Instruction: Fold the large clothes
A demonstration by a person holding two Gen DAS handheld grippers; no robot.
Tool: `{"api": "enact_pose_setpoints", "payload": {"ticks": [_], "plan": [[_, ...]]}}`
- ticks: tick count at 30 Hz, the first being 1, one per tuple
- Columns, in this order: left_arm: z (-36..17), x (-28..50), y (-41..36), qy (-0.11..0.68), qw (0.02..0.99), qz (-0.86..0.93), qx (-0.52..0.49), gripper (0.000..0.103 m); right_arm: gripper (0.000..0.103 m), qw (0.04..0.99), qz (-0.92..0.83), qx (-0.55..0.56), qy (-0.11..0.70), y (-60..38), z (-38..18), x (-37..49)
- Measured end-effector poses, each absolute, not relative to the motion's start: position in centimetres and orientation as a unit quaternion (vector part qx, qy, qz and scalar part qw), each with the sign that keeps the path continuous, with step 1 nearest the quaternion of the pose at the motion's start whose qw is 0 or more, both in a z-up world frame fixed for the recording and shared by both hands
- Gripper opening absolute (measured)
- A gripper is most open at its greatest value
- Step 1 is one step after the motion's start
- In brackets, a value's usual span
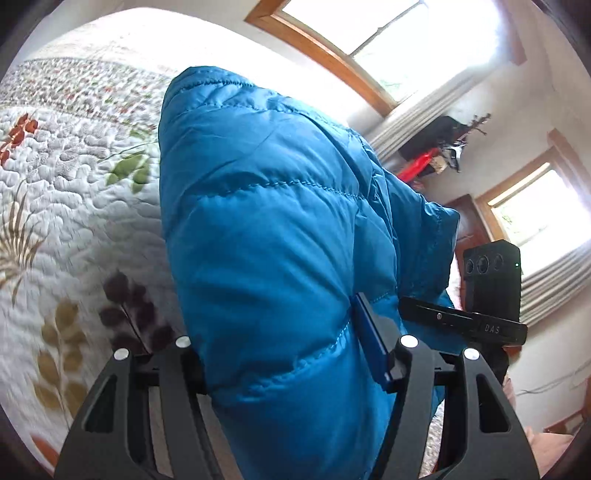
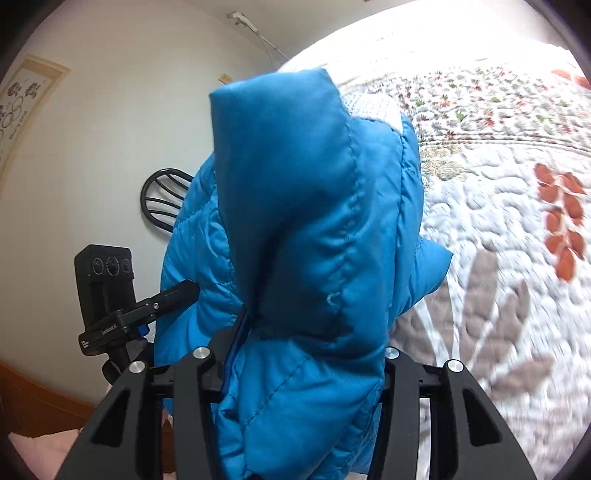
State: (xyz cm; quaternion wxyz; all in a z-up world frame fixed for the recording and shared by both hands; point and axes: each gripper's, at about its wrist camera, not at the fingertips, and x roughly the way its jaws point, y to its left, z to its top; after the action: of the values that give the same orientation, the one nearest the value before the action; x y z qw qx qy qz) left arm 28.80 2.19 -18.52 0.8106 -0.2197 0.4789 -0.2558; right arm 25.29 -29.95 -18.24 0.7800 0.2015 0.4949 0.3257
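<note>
A blue quilted puffer jacket (image 1: 277,221) fills the middle of the left wrist view, bunched and lifted off the bed. My left gripper (image 1: 288,336) is shut on a thick fold of it, and the blue pad of one finger (image 1: 369,343) presses against its side. In the right wrist view the same jacket (image 2: 306,229) rises in a peak between the jaws, and my right gripper (image 2: 314,336) is shut on it. Each wrist view shows the other gripper's black body beside the jacket, on the right (image 1: 491,284) and on the left (image 2: 107,288).
A white quilted bedspread (image 1: 74,192) with a leaf and flower print lies under the jacket (image 2: 498,229). Wood-framed windows (image 1: 369,33) and a shelf with red and black items (image 1: 424,158) are behind. A black chair back (image 2: 162,199) stands by the white wall.
</note>
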Motion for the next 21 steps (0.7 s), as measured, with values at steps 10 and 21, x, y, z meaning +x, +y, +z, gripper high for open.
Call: {"api": "enact_pose_setpoints", "payload": {"ticks": [10, 21], "plan": [[-21.4, 31.5, 2.4, 0.494, 0.800, -0.251, -0.230, 0.076, 0.062, 0.759, 0.329, 0.241, 0.507, -30.6, -21.1, 27.6], [-15.3, 29.1, 2.1, 0.521, 0.832, -0.129, -0.142, 0.089, 0.099, 0.827, 0.215, 0.134, 0.502, -31.0, -15.5, 22.3]]}}
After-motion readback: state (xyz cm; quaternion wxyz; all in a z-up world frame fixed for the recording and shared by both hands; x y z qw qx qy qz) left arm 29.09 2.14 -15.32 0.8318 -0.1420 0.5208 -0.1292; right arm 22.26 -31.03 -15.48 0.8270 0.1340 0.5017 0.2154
